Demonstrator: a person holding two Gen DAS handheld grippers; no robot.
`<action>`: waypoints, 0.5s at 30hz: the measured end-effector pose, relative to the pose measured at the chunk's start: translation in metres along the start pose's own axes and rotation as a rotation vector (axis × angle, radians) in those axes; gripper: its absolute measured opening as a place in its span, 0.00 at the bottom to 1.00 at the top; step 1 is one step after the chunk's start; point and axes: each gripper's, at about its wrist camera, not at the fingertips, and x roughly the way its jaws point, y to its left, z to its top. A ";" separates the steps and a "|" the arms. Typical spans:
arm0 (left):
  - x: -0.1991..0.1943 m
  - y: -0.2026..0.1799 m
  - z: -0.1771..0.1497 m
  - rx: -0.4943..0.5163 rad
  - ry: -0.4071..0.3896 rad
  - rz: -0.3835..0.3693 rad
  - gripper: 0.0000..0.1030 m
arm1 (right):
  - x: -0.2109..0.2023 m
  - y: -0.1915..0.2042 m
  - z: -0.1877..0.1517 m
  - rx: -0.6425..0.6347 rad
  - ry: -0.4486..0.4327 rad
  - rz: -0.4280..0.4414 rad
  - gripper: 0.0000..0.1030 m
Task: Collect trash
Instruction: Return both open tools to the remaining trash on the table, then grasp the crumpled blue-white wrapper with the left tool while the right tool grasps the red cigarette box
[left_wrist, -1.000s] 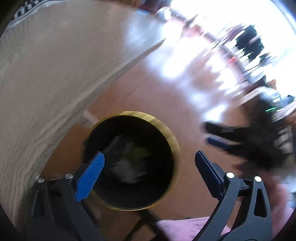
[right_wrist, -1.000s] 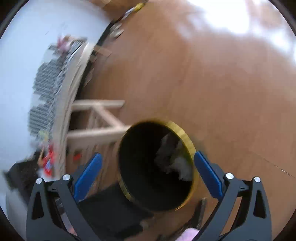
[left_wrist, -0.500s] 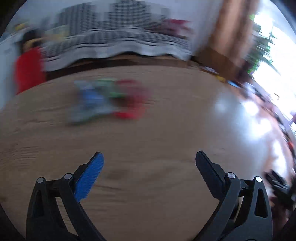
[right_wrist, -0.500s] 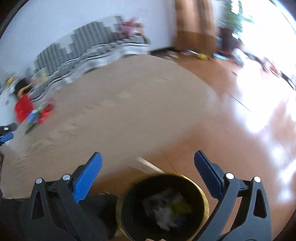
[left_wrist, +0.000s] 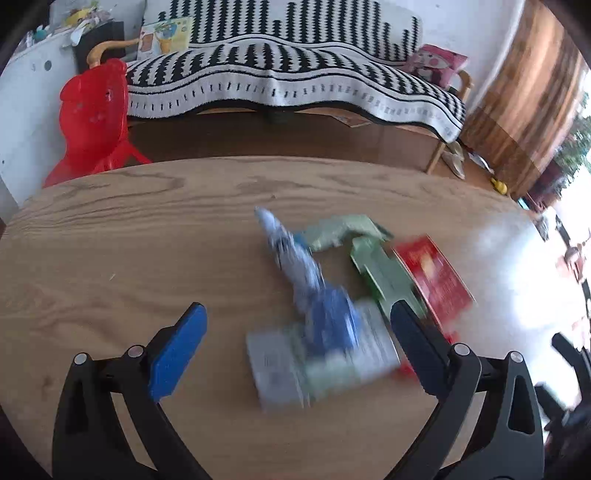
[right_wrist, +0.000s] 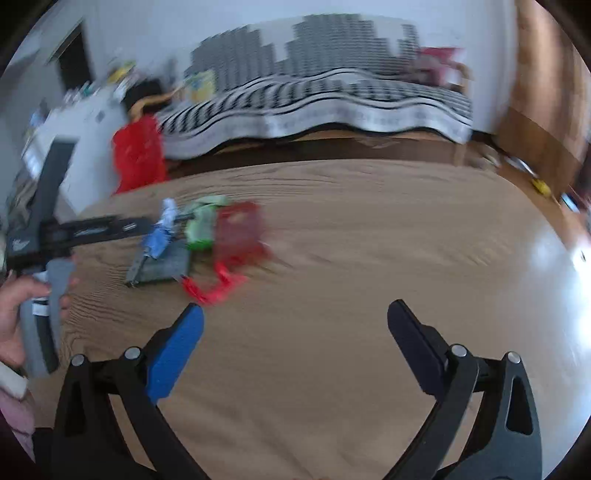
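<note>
A: Left wrist view: the left hand-held gripper (left_wrist: 297, 332) is spread wide, empty, over the grey packet (left_wrist: 317, 363) on the worktop (left_wrist: 110, 240).

B: The right hand-held gripper (right_wrist: 295, 332)?

A: Released too; the trash pile (right_wrist: 199, 240) lies well off to its left.

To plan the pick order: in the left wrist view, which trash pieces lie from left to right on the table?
Blue and white wrapper → green wrapper → red packet. The grey packet at the front lies under the blue one, so I leave it out.
</note>
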 end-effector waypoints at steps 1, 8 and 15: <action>0.012 0.002 0.006 -0.002 0.008 -0.008 0.94 | 0.020 0.013 0.012 -0.038 0.028 0.015 0.93; 0.062 0.011 0.031 0.054 0.059 0.014 0.94 | 0.101 0.047 0.055 -0.168 0.108 -0.025 0.93; 0.067 0.032 0.032 0.121 0.065 0.049 0.94 | 0.144 0.038 0.057 -0.187 0.132 -0.112 0.93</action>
